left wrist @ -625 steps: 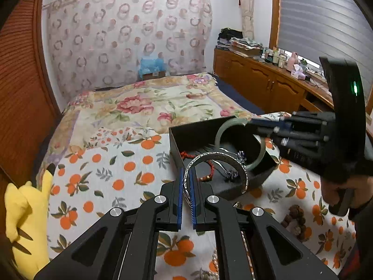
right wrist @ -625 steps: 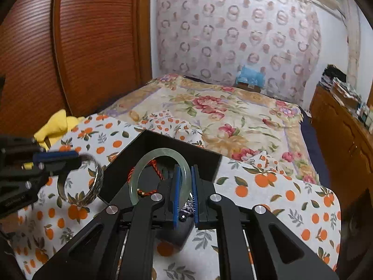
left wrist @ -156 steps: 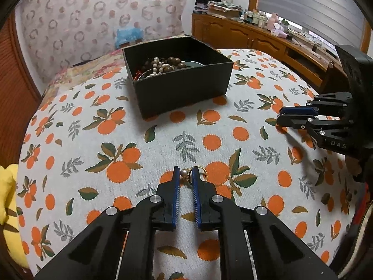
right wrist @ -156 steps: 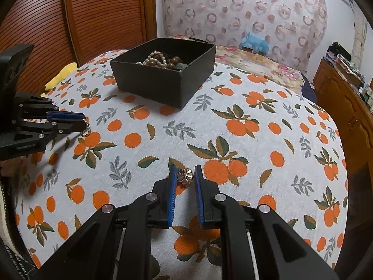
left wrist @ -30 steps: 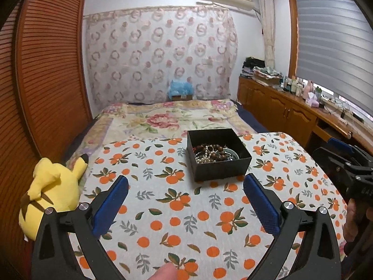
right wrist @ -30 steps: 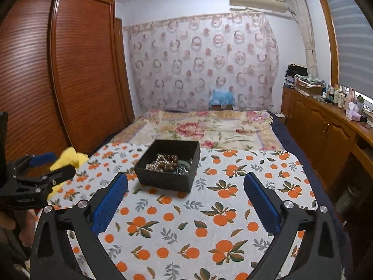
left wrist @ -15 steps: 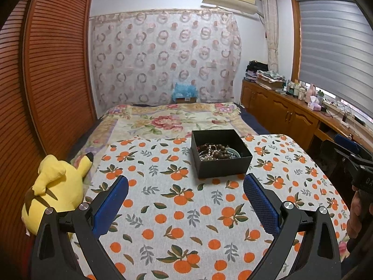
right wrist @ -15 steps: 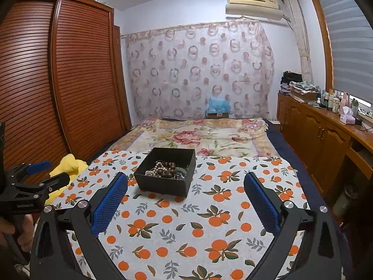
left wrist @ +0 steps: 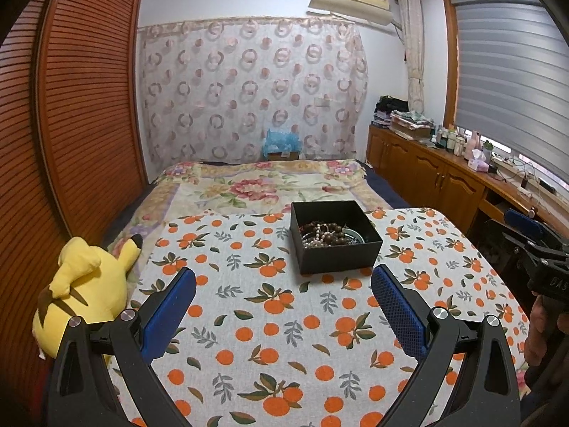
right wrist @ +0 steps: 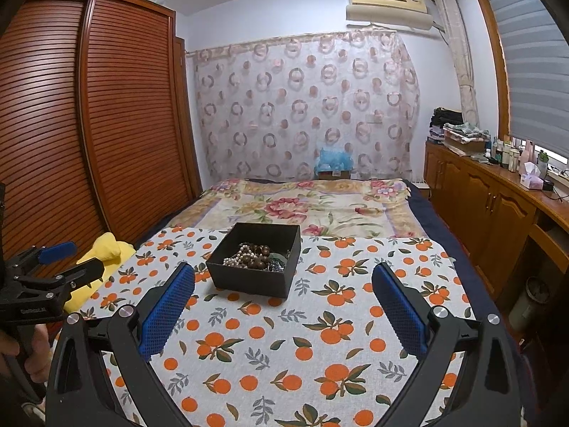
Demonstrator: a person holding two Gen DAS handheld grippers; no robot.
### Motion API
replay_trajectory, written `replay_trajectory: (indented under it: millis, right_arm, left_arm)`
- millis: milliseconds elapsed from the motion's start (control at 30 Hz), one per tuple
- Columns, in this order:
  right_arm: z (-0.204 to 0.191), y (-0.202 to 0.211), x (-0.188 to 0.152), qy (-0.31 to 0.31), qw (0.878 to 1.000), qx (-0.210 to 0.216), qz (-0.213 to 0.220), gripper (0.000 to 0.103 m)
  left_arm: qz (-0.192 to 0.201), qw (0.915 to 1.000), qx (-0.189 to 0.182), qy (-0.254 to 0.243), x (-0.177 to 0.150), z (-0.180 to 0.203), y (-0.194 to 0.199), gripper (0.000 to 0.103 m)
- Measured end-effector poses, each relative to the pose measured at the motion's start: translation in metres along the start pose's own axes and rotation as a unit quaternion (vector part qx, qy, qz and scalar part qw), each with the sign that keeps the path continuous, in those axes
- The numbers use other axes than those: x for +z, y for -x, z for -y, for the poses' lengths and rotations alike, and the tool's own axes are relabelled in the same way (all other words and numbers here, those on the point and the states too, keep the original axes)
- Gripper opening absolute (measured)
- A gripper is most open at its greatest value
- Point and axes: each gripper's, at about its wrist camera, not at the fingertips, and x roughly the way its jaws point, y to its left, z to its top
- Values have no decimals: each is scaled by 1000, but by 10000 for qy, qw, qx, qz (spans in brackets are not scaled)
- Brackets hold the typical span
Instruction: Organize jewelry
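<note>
Bedspread [left wrist: 270, 320]; boxed jewelry [left wrist: 329, 235] tangled, indistinct

Black angular hand-held gripper [left wrist: 283, 299] frames, blue mesh-textured finger pads [left wrist: 398, 307], silver round screws [left wrist: 440, 312].

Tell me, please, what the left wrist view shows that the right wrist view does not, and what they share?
Only the left wrist view shows the whole yellow plush toy and the right tongs at its right edge. Only the right wrist view shows the left tongs, open, at its left edge. Both share the square black jewelry box holding brown and pearl beads on the orange-print cloth.
</note>
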Motion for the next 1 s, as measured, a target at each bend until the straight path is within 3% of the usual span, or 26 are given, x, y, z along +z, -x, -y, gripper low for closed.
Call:
replay_trajectory:
  millis: [1000]
  right_arm:
    - [-1, 0, 0, -3, 10000, -2, -8, 100]
  left_arm:
    - [22, 10000, 8, -3, 0, 0, 3, 95]
